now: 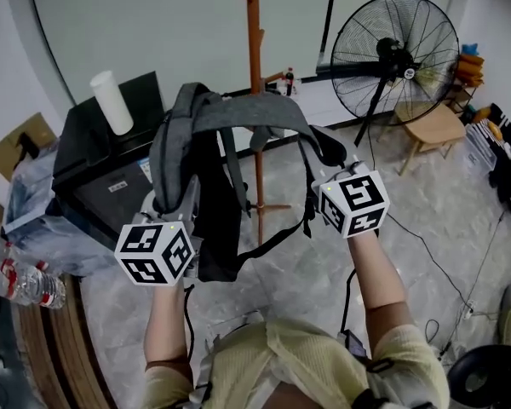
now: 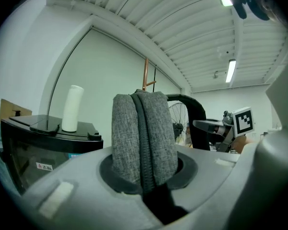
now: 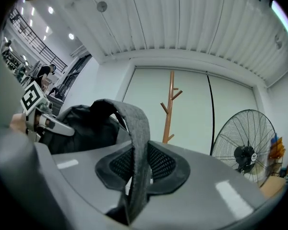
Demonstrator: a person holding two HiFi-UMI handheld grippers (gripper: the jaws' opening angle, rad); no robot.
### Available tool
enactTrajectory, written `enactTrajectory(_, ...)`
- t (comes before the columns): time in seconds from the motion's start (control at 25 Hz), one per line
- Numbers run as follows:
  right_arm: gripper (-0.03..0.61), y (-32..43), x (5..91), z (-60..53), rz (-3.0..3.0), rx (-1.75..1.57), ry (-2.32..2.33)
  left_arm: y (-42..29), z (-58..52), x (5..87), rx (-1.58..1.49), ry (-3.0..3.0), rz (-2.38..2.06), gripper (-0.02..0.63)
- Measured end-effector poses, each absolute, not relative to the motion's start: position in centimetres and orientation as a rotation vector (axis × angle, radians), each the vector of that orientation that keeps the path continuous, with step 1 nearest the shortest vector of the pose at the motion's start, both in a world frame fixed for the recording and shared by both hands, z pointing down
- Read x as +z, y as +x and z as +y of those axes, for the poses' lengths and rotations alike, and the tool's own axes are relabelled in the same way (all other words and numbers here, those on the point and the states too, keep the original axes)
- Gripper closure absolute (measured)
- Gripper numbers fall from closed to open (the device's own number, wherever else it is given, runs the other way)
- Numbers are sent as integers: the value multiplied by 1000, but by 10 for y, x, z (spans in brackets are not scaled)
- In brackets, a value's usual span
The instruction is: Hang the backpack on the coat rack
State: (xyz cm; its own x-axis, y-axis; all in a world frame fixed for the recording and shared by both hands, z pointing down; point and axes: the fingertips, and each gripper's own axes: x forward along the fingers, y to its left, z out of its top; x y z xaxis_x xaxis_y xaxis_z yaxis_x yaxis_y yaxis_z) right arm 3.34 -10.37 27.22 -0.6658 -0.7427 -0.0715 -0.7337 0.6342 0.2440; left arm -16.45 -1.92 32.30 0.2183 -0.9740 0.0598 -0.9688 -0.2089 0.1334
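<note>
A grey backpack (image 1: 206, 135) hangs in the air between my two grippers in the head view, with its black back panel facing me. My left gripper (image 1: 163, 207) is shut on a thick grey fold of the backpack (image 2: 144, 133) with a zipper running down it. My right gripper (image 1: 330, 175) is shut on a grey shoulder strap (image 3: 140, 133), which passes between its mesh pads. The wooden coat rack (image 1: 255, 49) stands upright just behind the bag, its pole partly hidden by it. The coat rack (image 3: 170, 104) also shows ahead in the right gripper view.
A black cabinet (image 1: 102, 164) with a white roll (image 1: 112, 100) on top stands at the left. A large floor fan (image 1: 396, 54) and a wooden stool (image 1: 433, 126) are at the right. Water bottles (image 1: 25, 284) lie at the lower left. A cable (image 1: 447, 275) runs over the tiled floor.
</note>
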Motion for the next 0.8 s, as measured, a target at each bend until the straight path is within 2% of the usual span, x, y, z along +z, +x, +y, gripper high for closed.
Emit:
enactTrajectory(0.4, 543, 10, 236, -158, -2792, -527, 1302, -189, -72, 296, -98, 2367, -1867, 537)
enactTrajectory(0.8, 543, 9, 183, -222, -2857, -718, 1243, -183, -125, 260, -90, 2378, -1918, 537)
